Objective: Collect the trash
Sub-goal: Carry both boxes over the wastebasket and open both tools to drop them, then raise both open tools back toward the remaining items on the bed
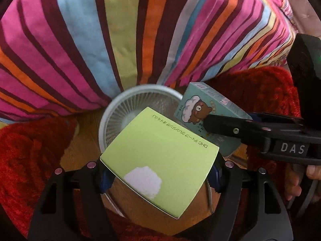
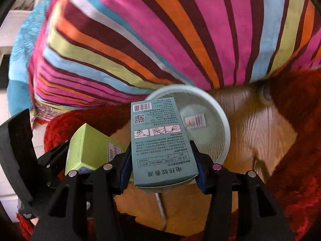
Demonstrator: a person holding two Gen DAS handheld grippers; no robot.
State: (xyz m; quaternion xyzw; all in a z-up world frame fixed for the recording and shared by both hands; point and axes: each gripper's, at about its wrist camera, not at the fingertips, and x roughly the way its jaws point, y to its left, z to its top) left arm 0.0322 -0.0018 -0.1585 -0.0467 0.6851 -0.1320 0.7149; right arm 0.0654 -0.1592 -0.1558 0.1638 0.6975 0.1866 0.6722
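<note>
My left gripper (image 1: 159, 177) is shut on a light green box (image 1: 160, 160) and holds it tilted over a pale mesh wastebasket (image 1: 118, 110) on the wooden floor. The teal box with a bear picture (image 1: 202, 112) hangs beside it over the basket's right rim, with my right gripper (image 2: 163, 172) shut on it. From the right wrist view the teal box (image 2: 158, 140) shows its printed back and barcode, with the basket (image 2: 206, 124) just beyond it and the green box (image 2: 88, 150) to its left. A small barcoded item lies inside the basket.
A striped, many-coloured bed cover (image 1: 120, 40) bulges right behind the basket. Red shaggy rug (image 1: 26, 150) lies on both sides of the bare wooden floor (image 2: 256, 132). A person's fingers (image 1: 313, 172) show at the right edge.
</note>
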